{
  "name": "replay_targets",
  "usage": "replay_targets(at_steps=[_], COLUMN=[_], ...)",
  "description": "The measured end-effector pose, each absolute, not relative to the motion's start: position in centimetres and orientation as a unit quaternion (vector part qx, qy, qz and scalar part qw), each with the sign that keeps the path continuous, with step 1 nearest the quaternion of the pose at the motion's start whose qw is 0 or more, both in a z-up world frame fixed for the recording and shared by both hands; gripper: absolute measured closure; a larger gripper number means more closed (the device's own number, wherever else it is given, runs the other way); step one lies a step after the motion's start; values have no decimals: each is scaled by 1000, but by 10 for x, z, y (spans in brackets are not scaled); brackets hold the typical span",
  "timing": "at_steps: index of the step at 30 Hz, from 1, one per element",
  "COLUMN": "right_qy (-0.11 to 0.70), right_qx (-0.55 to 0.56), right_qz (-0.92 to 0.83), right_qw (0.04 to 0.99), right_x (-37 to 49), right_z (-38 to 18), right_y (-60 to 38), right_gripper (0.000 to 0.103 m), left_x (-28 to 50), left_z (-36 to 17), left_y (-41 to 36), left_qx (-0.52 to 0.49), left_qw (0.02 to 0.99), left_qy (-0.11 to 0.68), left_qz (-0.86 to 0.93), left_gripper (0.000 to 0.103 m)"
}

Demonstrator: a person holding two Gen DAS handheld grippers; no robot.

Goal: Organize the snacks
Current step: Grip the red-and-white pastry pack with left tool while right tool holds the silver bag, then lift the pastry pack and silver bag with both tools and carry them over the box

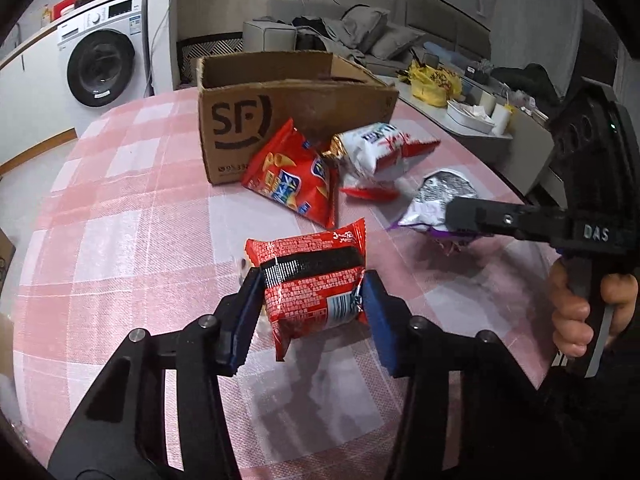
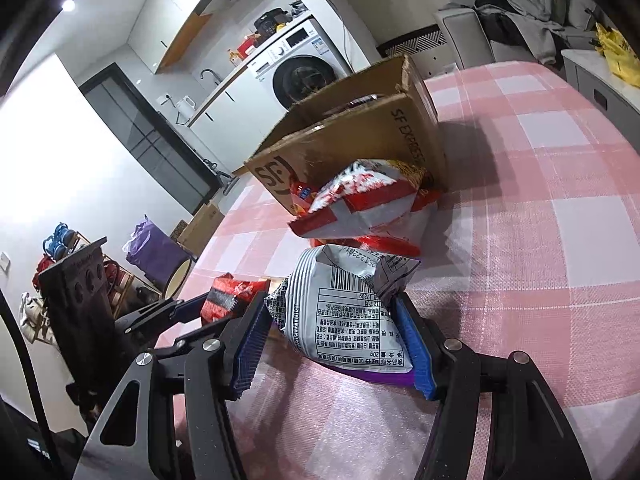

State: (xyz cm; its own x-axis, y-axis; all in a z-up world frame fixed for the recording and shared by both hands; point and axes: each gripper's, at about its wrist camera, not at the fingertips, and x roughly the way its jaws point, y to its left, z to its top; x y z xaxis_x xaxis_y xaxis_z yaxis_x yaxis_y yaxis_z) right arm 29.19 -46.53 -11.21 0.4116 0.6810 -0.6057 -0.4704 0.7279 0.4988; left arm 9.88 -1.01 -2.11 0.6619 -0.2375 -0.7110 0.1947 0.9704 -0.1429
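My left gripper [image 1: 312,292] is shut on a red and black snack packet [image 1: 312,280], its blue pads pressing both sides, just above the pink checked table [image 1: 120,220]. On the right, my right gripper [image 2: 332,320] is shut on a silver and purple packet [image 2: 352,312], also seen as the silver packet [image 1: 436,200]. An open SF cardboard box [image 1: 256,120] stands at the far side. A red chips bag [image 1: 296,184] and a white and red bag [image 1: 380,152] lie against its front. In the right wrist view the left gripper's fingers [image 2: 188,308] hold the red packet [image 2: 228,296].
The round table's edge curves close on the left and right. A low side table [image 1: 472,120] with a yellow bag [image 1: 432,80] and cups stands beyond the right edge. A washing machine [image 1: 100,64] and a sofa [image 1: 360,28] are farther back. A hand [image 1: 576,312] grips the right handle.
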Motion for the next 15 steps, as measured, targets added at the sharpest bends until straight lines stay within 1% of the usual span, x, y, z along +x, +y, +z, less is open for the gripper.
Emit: replay_targets(at_steps=[6,9,10,11,12,15], right_qy=[396,384,380,376,372,367], right_qx=[119,117,116,116,116,113], right_qz=[356,358,359,361,362,363], right_qw=[838,843,844,846,847,849], right_x=[283,281,281,281,281,285], right_z=[-92,-81,-78,-75,-71,-63], right_y=[-467,-468,-469,-469,-469,-468], right_gripper=[41,41,41,41,41,41], left_x=[101,103,103,105,106,111], left_z=[-4,6,8,12,15,18], left_y=[-1,1,1,2,2,2], left_qx=[-42,-48,-50,-51,-52,-50], left_qw=[920,924,925,926,926,925], left_qy=[374,362,360,357,355,358], left_qz=[-114,-112,-112,-113,-114,-112], left_gripper=[56,58,61,73,76,76])
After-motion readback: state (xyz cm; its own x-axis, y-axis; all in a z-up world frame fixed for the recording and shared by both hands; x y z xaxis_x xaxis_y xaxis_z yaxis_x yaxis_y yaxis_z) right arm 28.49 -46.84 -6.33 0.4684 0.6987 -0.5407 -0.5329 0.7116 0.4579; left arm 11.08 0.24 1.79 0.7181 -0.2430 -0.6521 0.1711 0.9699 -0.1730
